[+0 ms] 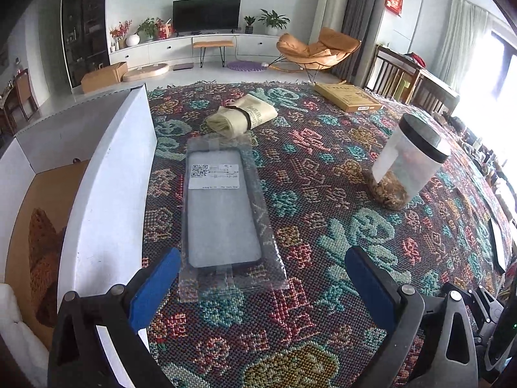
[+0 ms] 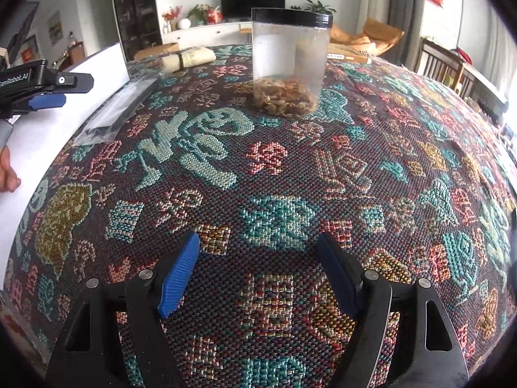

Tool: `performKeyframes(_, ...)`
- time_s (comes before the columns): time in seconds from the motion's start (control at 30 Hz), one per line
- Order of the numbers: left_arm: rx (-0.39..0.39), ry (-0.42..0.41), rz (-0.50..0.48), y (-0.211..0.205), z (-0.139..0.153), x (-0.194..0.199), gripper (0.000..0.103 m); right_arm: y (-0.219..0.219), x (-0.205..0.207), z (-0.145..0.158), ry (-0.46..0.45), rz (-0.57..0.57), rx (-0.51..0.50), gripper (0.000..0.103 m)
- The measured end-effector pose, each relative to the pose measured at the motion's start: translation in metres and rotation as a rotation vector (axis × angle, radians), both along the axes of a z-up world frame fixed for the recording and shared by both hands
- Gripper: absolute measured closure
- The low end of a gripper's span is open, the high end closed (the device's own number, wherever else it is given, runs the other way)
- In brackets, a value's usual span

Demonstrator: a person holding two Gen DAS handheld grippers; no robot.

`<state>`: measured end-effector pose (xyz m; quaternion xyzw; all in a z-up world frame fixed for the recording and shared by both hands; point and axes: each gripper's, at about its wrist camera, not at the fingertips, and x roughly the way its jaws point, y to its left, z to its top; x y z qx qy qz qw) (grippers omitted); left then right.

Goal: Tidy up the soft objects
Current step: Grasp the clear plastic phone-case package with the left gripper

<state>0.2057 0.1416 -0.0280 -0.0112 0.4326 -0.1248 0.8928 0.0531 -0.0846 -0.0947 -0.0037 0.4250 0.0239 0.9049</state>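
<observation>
Beside the white cardboard box [image 1: 106, 174] I count three loose things on the desk: one flat grey pad sealed in a clear plastic sleeve with a white barcode label [image 1: 223, 207], one rolled cream cloth bundle bound by a dark band [image 1: 242, 114], and one clear plastic jar with a black lid [image 1: 408, 161], holding brownish dried bits at its bottom. One flat tan carton [image 1: 347, 97] lies well beyond the box, near the far edge.

My left claw [image 1: 261, 278] hangs over the near end of the sleeved pad, just right of the box wall, blue pads wide apart and pressing on nothing; the pad's near end lies between them. My right claw [image 2: 258, 268] hovers farther right of the box, short of the jar, jaws spread wide, only cloth between them.

Inside the box I see brown cardboard floor and something brown and soft [image 1: 45, 258]; I cannot tell what.

A woven cloth [image 2: 290, 177] of teal, red and gold motifs covers the desk. Beyond the box: a dark television [image 1: 206, 14], potted plants, an orange lounge chair [image 1: 318, 50].
</observation>
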Motion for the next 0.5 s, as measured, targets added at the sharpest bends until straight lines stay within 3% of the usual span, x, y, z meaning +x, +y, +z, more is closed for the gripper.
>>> performKeyframes(0.23, -0.188, 0.107, 0.084, 0.010, 0.014, 0.033, 0.002, 0.000, 0.000, 0.000, 0.000, 0.001, 0.001, 0.024)
performKeyframes(0.37, -0.119, 0.158, 0.174, 0.009, 0.006, 0.069, 0.001, 0.000, 0.000, 0.000, 0.000, 0.000, 0.002, 0.024)
performKeyframes(0.5, 0.029, 0.183, 0.151, -0.011, -0.022, 0.097, 0.002, 0.000, 0.001, 0.000, 0.000, 0.001, 0.002, 0.024)
